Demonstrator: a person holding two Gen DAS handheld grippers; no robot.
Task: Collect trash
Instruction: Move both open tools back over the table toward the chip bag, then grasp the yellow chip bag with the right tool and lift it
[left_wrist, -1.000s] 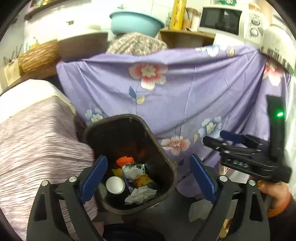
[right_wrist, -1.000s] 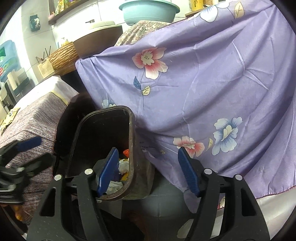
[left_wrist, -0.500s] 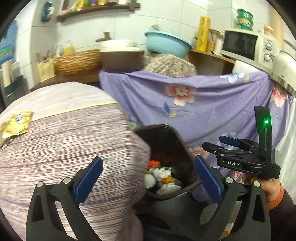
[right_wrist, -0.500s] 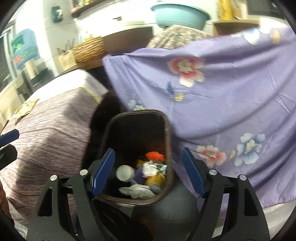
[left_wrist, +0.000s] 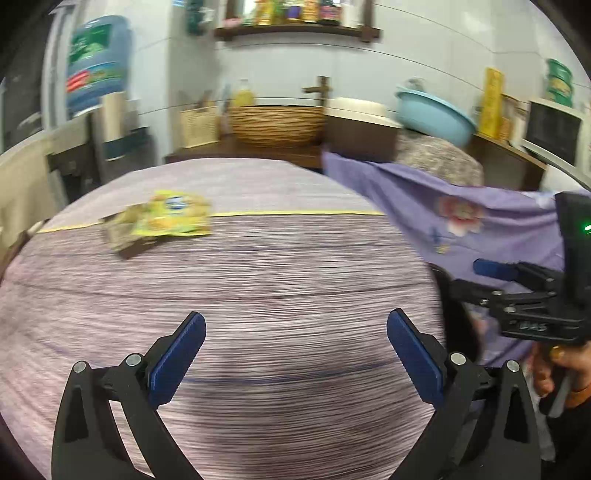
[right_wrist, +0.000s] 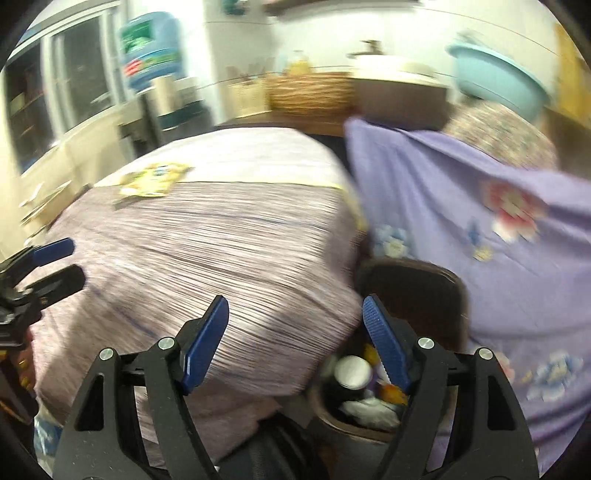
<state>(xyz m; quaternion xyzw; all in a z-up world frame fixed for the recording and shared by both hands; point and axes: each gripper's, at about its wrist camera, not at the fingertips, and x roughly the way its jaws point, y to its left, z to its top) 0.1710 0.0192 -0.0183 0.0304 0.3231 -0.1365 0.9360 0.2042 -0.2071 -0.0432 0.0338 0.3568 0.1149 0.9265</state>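
A yellow snack wrapper (left_wrist: 170, 218) lies at the far left of the table's striped lilac cloth (left_wrist: 277, 277), partly over a brownish scrap. It also shows in the right wrist view as the yellow wrapper (right_wrist: 155, 179). My left gripper (left_wrist: 295, 350) hovers open over the cloth, well short of the wrapper, with nothing between its fingers. The right gripper (right_wrist: 295, 332) is open and empty at the table's right corner. Beside that corner stands the brown trash bin (right_wrist: 413, 291), holding crumpled paper, a white cup and other scraps.
A purple flowered cloth (right_wrist: 480, 221) drapes over furniture to the right of the bin. Behind the table a counter carries a woven basket (left_wrist: 275, 123), a blue basin (left_wrist: 432, 118) and a microwave (left_wrist: 554, 129). A water jug (left_wrist: 96, 62) stands far left.
Both views have swung left and upward, from the bin onto the tabletop. The yellow wrapper has come into view. Both grippers stayed open and empty, the right one slightly wider.
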